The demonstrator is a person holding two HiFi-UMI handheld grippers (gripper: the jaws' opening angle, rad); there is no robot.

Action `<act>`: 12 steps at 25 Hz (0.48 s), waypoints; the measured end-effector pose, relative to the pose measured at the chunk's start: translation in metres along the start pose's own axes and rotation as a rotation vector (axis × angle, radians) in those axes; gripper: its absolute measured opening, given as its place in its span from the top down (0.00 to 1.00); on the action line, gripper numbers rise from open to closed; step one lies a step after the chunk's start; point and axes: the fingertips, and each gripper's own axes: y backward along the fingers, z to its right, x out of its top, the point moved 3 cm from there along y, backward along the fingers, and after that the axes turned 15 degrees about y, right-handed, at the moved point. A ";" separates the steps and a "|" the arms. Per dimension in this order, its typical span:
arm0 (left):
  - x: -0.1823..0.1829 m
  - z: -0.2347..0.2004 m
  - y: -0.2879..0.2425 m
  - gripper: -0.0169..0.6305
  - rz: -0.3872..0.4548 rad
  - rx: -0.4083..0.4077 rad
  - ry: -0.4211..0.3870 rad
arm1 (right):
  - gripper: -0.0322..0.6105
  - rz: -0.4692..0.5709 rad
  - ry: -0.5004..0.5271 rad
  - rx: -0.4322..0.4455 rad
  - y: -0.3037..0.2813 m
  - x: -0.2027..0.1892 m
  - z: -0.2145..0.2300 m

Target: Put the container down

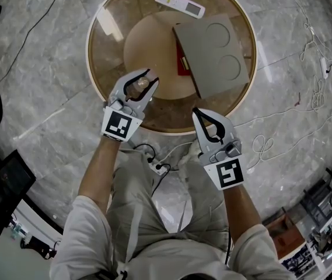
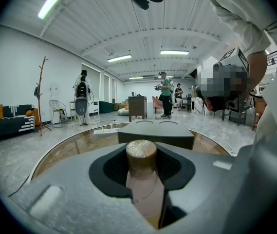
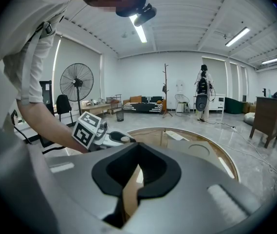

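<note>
Currently the container (image 2: 141, 179) sits clamped between the jaws of the left tool (image 1: 151, 79). It is a small bottle-like thing with a pale pinkish translucent body and a round brown cap (image 2: 141, 152) wrapped in shiny film. It's over the near edge of the round desk (image 1: 107, 57), a bit left of centre. Probably held just off the glass, but no view shows its base, so contact is unclear.

Handling guess: light, rigid, smooth-sided, so likely slippery. Narrow and top-capped, so it could tip if let go at a tilt. The grip is on the body below the cap, which looks like the sensible place. It should go down upright before the jaws part.

Right tool (image 1: 196, 112) has its jaws together with nothing in them. It hangs off the desk's near edge, to the right.

The desk has a glass top with a pale rim and a wood-toned round base under it. A flat grey box (image 1: 215, 54) with two round recesses lies right of centre, with something red (image 1: 180, 60) tucked under its left side. A white remote (image 1: 180, 3) lies at the far edge.
</note>
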 end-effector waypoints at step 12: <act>0.000 -0.001 0.002 0.72 0.005 -0.012 0.012 | 0.95 -0.001 0.010 0.007 -0.001 0.000 -0.004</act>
